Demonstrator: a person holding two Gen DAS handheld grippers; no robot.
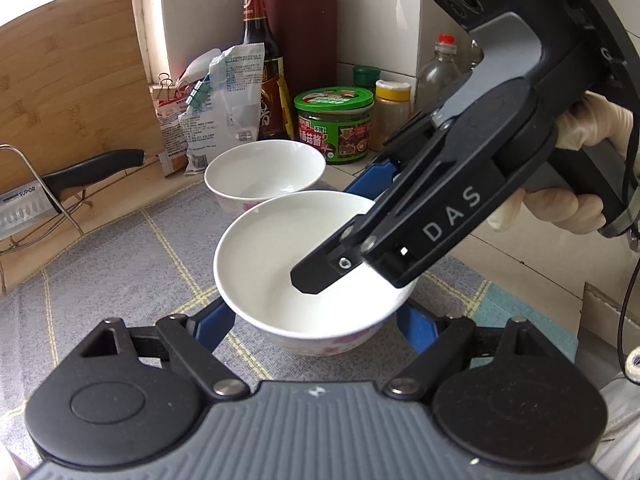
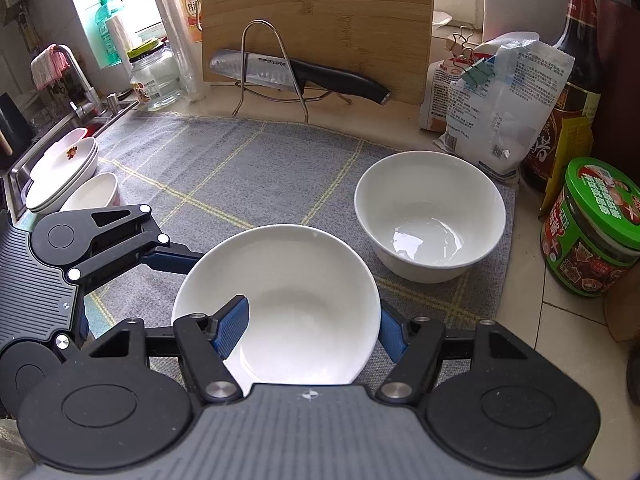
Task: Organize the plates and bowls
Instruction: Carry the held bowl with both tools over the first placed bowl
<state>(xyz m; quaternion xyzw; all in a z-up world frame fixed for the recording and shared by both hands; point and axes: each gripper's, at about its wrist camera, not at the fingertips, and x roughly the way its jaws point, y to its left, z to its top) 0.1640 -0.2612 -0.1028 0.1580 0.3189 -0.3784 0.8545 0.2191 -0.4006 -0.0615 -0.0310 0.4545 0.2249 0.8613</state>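
Note:
A white bowl (image 1: 280, 264) with pink flowers outside sits on the grey checked mat (image 1: 120, 264), between the spread fingers of my left gripper (image 1: 316, 322). My right gripper (image 1: 360, 236) comes in from the right; one finger is inside this bowl, the other outside its far rim. In the right wrist view the same bowl (image 2: 296, 304) lies between the right gripper's (image 2: 312, 330) blue pads, one pad (image 2: 234, 326) inside, one outside the rim. Whether they pinch the rim is unclear. A second white bowl (image 2: 430, 216) stands just behind; it also shows in the left wrist view (image 1: 266, 170).
A stack of plates (image 2: 60, 176) and a small bowl (image 2: 94, 196) sit at the mat's left by the sink. A knife (image 2: 296, 74) rests on a wire rack before a cutting board (image 2: 320, 20). Bags (image 2: 496, 104), a sauce bottle (image 2: 576, 80) and a green-lidded jar (image 2: 592, 232) crowd the right.

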